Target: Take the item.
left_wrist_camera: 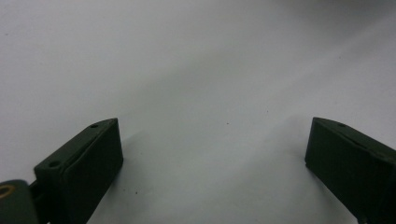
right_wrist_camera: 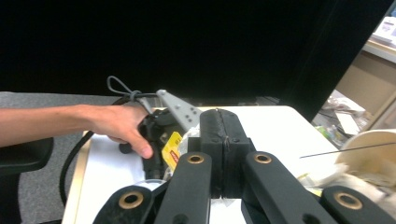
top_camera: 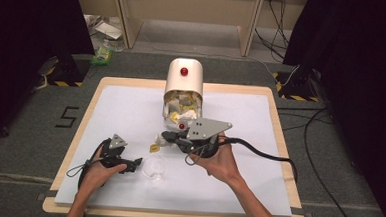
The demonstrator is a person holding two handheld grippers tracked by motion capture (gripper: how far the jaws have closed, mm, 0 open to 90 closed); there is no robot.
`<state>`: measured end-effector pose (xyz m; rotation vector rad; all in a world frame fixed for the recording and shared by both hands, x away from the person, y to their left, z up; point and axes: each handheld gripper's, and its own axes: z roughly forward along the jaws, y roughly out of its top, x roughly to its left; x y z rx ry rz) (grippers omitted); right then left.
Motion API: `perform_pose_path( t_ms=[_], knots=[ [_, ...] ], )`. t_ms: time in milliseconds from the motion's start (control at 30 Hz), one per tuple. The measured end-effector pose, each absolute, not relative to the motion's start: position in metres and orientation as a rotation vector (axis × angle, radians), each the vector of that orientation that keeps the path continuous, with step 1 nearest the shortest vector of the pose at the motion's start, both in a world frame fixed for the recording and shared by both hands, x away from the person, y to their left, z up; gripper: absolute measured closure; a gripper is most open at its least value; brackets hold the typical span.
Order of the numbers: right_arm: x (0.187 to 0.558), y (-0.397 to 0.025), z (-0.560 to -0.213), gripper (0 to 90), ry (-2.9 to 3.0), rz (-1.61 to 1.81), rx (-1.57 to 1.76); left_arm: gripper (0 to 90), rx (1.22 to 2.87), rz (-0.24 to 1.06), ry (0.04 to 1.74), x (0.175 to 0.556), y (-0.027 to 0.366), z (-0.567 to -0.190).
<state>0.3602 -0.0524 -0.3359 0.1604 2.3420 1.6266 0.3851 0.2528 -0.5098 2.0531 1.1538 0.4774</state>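
Tea bag [top_camera: 160, 138] hangs from the right gripper [top_camera: 165, 136] just in front of the tipped cream canister [top_camera: 184, 85], its yellow tag [top_camera: 154, 148] dangling toward the white table sheet [top_camera: 237, 181]. From the high view the left gripper [top_camera: 137, 162] rests low at the near left, its tips just beside a clear glass cup [top_camera: 155, 168]. More bags spill from the canister's mouth.

Looking along the left gripper [left_wrist_camera: 212, 149], its jaws stand wide apart over bare white sheet [left_wrist_camera: 196, 70], holding nothing; the cup isn't between them.

Along the right gripper [right_wrist_camera: 223, 154], the jaws are pressed together, a scrap of white paper pinched at their base, the yellow tag [right_wrist_camera: 172, 148] beside them. Beyond sit the other hand [right_wrist_camera: 122, 125] and the canister's rim [right_wrist_camera: 373, 140] at the right edge.

My worry: the pinch looks thin, so a quick swing could let the bag slip onto the sheet short of the cup. The cup is light and unheld, and a nudge from either jaw could tip it.

The high view gives the layout of cup, bag and canister; the right gripper view alone shows how tightly the jaws meet
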Motion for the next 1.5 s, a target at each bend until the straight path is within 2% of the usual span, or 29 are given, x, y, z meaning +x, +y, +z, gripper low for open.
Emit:
perform_pose_path(
  t_ms=[733, 1500],
  knots=[
    [0.347, -0.043, -0.369, 90.0, 2.419, 1.632, 0.189, 3.2, 2.053, 0.478, 1.153, 0.385, 0.253, -0.51],
    [0.35, -0.027, -0.4, 90.0, 2.511, 1.516, 0.192, 3.2, 2.052, 0.478, 1.153, 0.385, 0.253, -0.51]
  ],
)
